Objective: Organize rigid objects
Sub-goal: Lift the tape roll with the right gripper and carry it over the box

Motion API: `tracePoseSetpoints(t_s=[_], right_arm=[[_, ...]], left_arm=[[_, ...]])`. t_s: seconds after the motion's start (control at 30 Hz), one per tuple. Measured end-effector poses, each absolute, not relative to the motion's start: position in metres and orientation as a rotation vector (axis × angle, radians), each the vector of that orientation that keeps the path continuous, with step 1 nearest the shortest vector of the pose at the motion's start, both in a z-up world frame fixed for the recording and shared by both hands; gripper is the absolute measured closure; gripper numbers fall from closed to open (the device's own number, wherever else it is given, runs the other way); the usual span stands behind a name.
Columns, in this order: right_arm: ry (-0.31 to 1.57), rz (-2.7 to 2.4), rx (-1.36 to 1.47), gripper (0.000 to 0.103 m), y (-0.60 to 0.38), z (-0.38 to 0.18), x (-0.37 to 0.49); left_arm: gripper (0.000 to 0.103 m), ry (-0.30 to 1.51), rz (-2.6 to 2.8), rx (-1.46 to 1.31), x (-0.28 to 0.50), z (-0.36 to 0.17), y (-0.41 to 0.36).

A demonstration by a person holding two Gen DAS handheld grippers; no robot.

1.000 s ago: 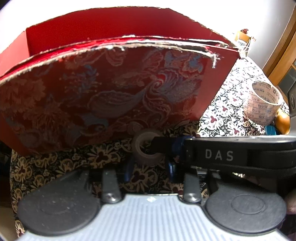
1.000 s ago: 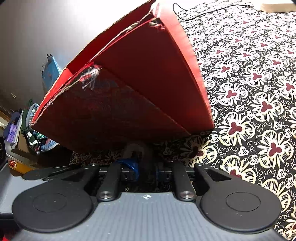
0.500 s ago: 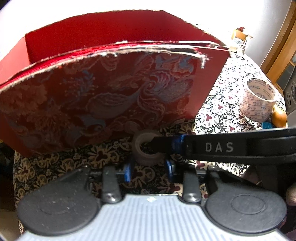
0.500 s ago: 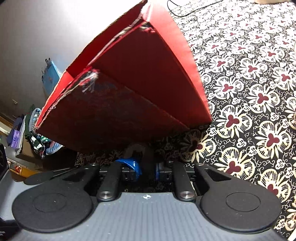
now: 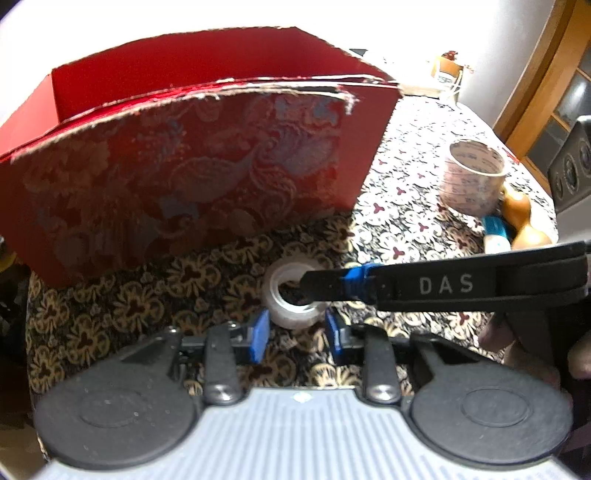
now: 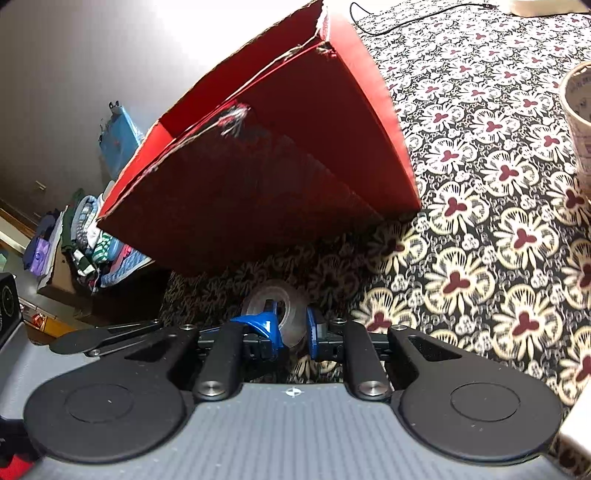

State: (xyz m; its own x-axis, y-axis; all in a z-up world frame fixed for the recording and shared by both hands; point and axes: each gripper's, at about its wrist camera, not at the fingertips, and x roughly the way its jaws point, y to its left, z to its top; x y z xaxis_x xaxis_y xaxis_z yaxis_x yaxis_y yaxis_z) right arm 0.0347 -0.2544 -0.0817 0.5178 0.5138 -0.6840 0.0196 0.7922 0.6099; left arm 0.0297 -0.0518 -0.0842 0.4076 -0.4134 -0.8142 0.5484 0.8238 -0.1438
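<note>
A small roll of clear tape (image 5: 293,295) lies flat on the flowered tablecloth in front of a red box (image 5: 192,162) with a patterned front flap. My left gripper (image 5: 295,328) is open, its blue pads either side of the roll's near edge. My right gripper (image 6: 291,330) is shut on the clear tape roll (image 6: 280,306), one finger inside its hole. In the left wrist view that right finger (image 5: 332,286) reaches into the roll from the right.
A larger printed tape roll (image 5: 474,177) stands at the right, with a wooden piece (image 5: 521,218) and a blue-capped item (image 5: 496,230) beside it. A cable (image 6: 413,16) lies at the far side. Clothes (image 6: 88,236) pile up off the table's left edge.
Both grippers and the small tape roll have pulled back from the red box, which now stands farther off. The right gripper stays shut on the roll.
</note>
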Motion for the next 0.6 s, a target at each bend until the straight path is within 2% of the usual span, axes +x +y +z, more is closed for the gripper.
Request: tracePoseSetpoints(t_s=[0.33, 0.47, 0.6], right_arm=[[0.91, 0.328, 0.553, 0.103, -0.248, -0.048, 0.02], [0.846, 0.326, 0.531, 0.103, -0.248, -0.024, 0.021], [0.773, 0.341, 0.529, 0.103, -0.253, 0.001, 0.031]], left_arm=[[0.077, 0.868, -0.663, 0.194, 0.007, -0.046, -0.045], [0.087, 0.782, -0.695, 0.189, 0.004, -0.016, -0.038], [0.088, 0.684, -0.723, 0.174, 0.008, 0.018, -0.033]])
